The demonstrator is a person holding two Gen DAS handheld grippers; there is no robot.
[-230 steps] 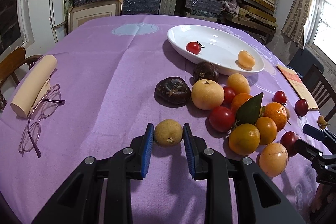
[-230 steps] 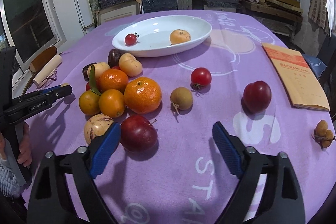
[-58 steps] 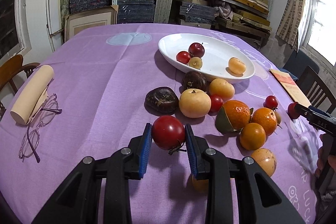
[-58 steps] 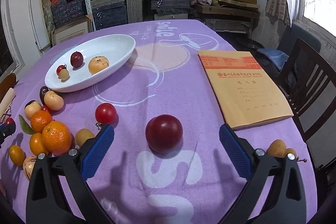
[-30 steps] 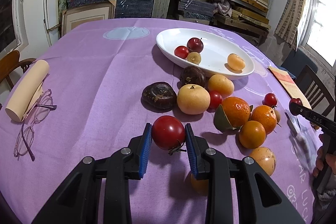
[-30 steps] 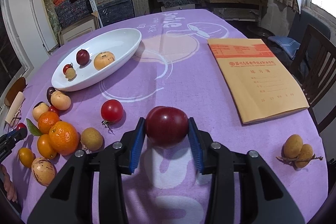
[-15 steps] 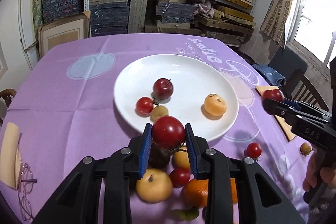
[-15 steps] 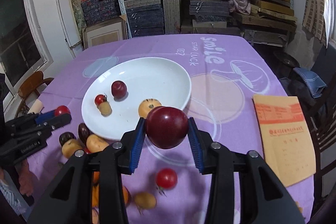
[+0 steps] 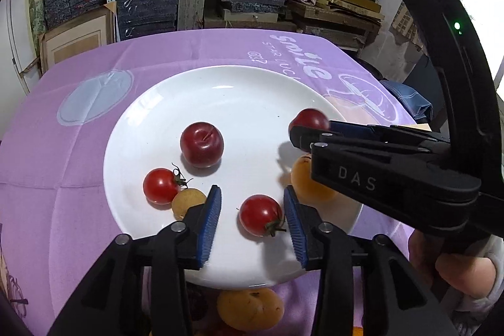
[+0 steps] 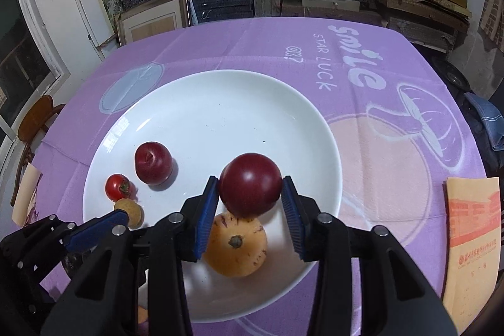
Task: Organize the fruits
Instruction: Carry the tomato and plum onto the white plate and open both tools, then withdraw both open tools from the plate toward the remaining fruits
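Left gripper [image 9: 251, 191]: low over the near part of the white plate [image 9: 151, 122], jaws just opened further and now parted to a moderate width. Between the blue pads, a red tomato [image 9: 260, 214] with green stem, lying on the plate. Clear gap to the left pad; right pad very near it, contact not possible to judge. No squeeze visible.

Right gripper [image 10: 250, 181]: over the right side of the same plate, jaws narrow and clamped on a dark red plum [image 10: 250, 185]. Both pads against its sides, as far as visible from the right wrist view. Plum in the air above the plate, directly over an orange speckled fruit [image 10: 234, 247] on the plate near its front rim. From the left wrist view, only the top of this plum visible above the black fingers.

Already on the plate, in the left half: a second plum [image 9: 201, 148], a smaller tomato [image 9: 160, 185] and a small tan fruit [image 9: 186, 202] touching that tomato. The tan fruit just beside the left finger of the left gripper.

Plate on the purple cloth of the surface [image 9: 78, 147]. Just off the front rim, a yellow-orange fruit [image 9: 250, 307] on the cloth, partly under the left gripper. Far to the right, well apart from the plate, an orange paper envelope [image 10: 472, 241].
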